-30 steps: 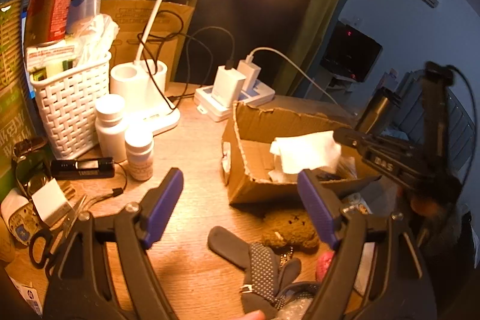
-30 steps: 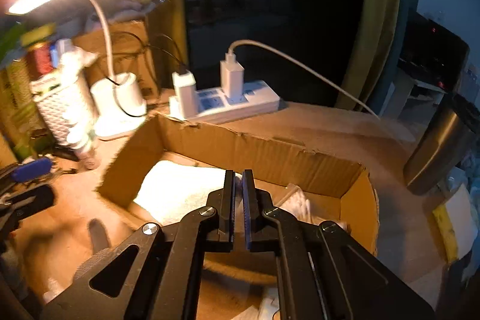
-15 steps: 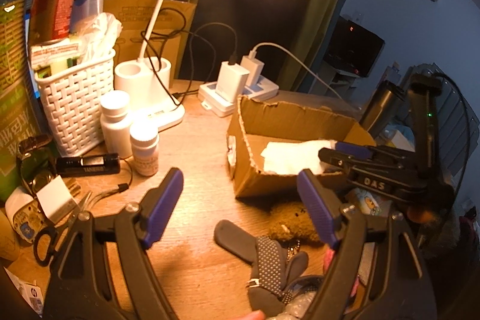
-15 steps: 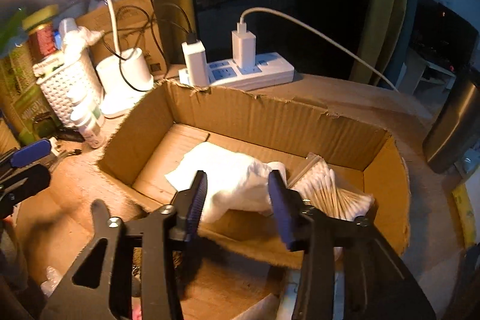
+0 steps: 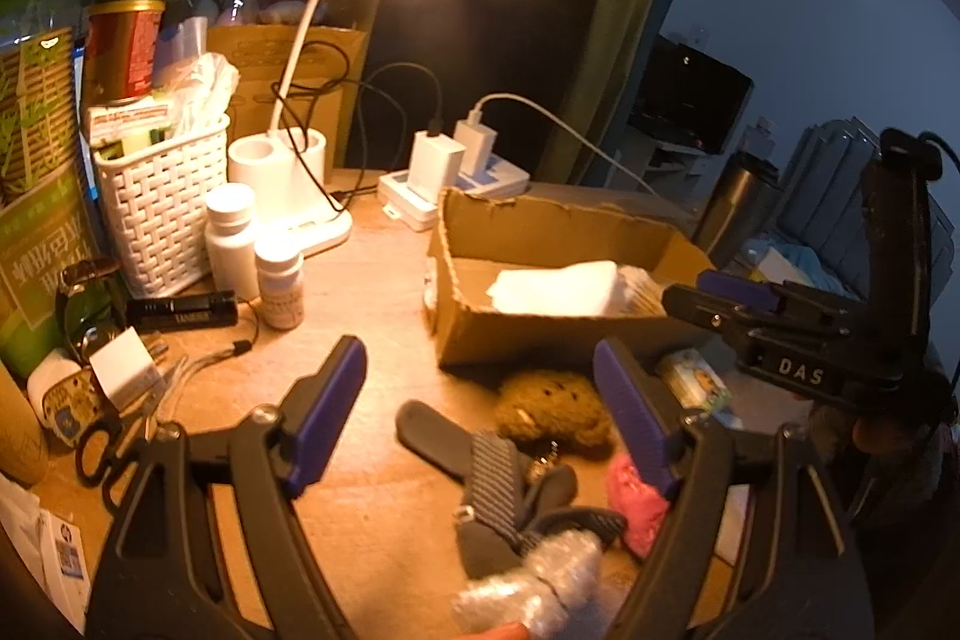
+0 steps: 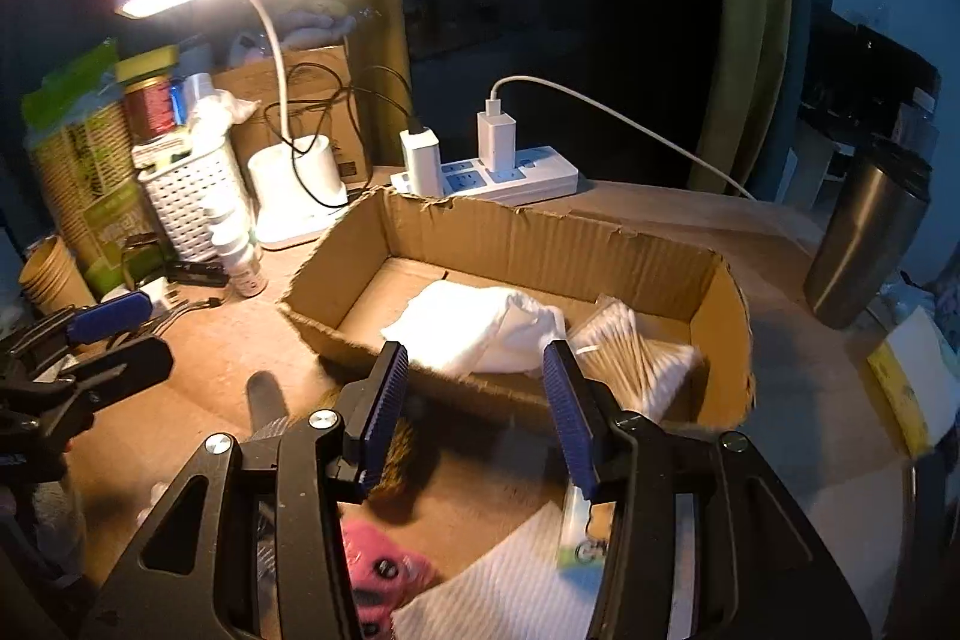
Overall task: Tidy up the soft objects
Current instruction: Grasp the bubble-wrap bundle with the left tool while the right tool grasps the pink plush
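Note:
A torn cardboard box (image 5: 540, 334) (image 6: 528, 232) holds a white cloth (image 5: 558, 289) (image 6: 474, 328) and a bag of cotton swabs (image 6: 630, 358). My right gripper (image 6: 474, 376) (image 5: 714, 295) hovers over the box's near wall; its jaws are opening with nothing between them. My left gripper (image 5: 480, 388) (image 6: 120, 340) stands open and empty above the desk. Below it lie a grey glove (image 5: 492, 466), a brown knitted toy (image 5: 552, 409), a pink fuzzy thing (image 5: 636, 502) (image 6: 384, 574) and a wad of bubble wrap (image 5: 540, 586).
A white woven basket (image 5: 162, 214), two pill bottles (image 5: 231, 238), a lamp base (image 5: 288, 196) and a power strip (image 5: 456, 184) crowd the back left. Scissors (image 5: 102, 448) lie front left. A steel tumbler (image 6: 864, 232) stands right of the box. A paper towel (image 6: 510, 592) lies in front.
My right gripper was shut on the white cloth above the box; it has let go and drawn back, and the cloth now lies inside. My left gripper has drawn back a little, still open.

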### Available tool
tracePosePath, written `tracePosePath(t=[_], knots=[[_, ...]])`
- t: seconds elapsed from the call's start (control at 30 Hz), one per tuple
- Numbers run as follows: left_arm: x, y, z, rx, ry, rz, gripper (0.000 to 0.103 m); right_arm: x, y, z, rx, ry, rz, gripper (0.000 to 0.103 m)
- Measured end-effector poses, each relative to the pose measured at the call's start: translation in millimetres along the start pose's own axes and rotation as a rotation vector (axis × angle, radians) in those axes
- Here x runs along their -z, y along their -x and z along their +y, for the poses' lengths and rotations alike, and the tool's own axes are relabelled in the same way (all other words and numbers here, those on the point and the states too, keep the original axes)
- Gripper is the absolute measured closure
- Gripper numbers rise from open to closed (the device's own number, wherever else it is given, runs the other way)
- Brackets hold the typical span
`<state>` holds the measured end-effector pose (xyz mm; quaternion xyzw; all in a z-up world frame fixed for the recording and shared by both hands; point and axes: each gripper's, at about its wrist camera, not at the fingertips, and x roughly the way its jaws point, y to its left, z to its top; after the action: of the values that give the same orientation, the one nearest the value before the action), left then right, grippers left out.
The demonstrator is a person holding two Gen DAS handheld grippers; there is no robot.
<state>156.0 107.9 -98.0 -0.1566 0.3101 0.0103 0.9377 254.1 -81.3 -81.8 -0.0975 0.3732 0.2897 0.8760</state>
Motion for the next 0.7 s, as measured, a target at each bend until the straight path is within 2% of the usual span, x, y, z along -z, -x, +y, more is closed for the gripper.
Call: tracePosePath(t=[0.3,0.7], knots=[[20.0,17.0,-12.6,0.009,-0.012,-0.003,0.023,25.5,24.4,14.1,-0.015,0.003,-0.009,0.052],[55.1,18.9,-18.2,0.0,-0.01,0.039,0.023,61.3,27.4,23.9,-0.045,0.001,0.015,0.049]])
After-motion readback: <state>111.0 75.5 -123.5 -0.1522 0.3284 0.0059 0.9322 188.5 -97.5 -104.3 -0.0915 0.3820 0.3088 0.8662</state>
